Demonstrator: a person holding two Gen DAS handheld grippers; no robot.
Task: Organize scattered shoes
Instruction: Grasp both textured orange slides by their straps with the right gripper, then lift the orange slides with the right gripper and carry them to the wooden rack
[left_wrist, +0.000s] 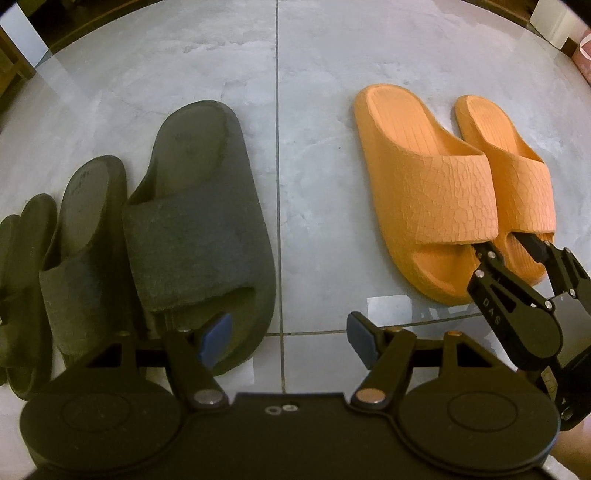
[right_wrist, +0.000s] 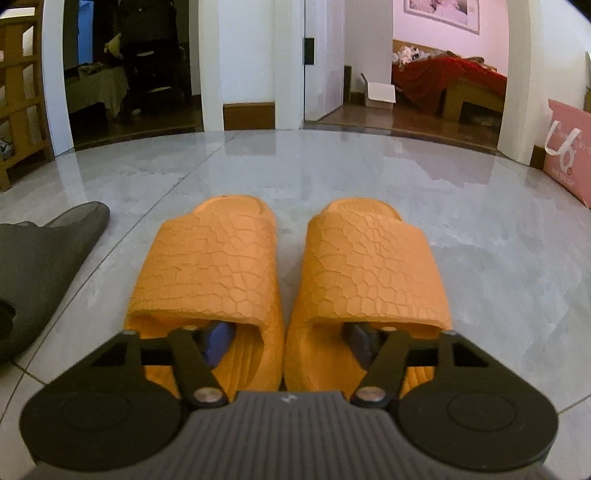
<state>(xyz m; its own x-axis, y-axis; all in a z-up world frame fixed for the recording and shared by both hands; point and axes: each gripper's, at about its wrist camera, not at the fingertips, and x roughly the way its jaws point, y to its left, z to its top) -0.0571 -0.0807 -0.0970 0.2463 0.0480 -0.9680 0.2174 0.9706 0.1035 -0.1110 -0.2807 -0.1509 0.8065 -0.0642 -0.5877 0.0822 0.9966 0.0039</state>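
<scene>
A: Two orange slides side by side on the glossy grey tile floor (left_wrist: 207, 66), toes toward us – the left orange slide (right_wrist: 210, 266) and the right orange slide (right_wrist: 373, 266), inner edges just about touching at the toe end

B: Look at that texture, a cracked, scaly pattern moulded across both broad straps, soft foam-like material, rounded chunky soles

A: And the right gripper (right_wrist: 291, 341) is in there, one blue-padded finger (right_wrist: 218, 343) poked into the toe opening of the left slide, the other in the right one's opening, so the inner walls of both slides sit between the tips

B: Jaws at a middling spread; whether the pads actually press on those walls I cannot tell

A: Over to the other view – the left gripper (left_wrist: 290, 338) pointing steeply down at bare tile, jaws wide apart, nothing between them

B: Beside it the big dark grey slide (left_wrist: 199, 229), matte and felt-like, with a second dark slide (left_wrist: 81, 229) tucked against it and another dark one (left_wrist: 26, 280) at the far edge

A: Grout line running straight between the dark group and the orange pair, which lie well apart
</scene>
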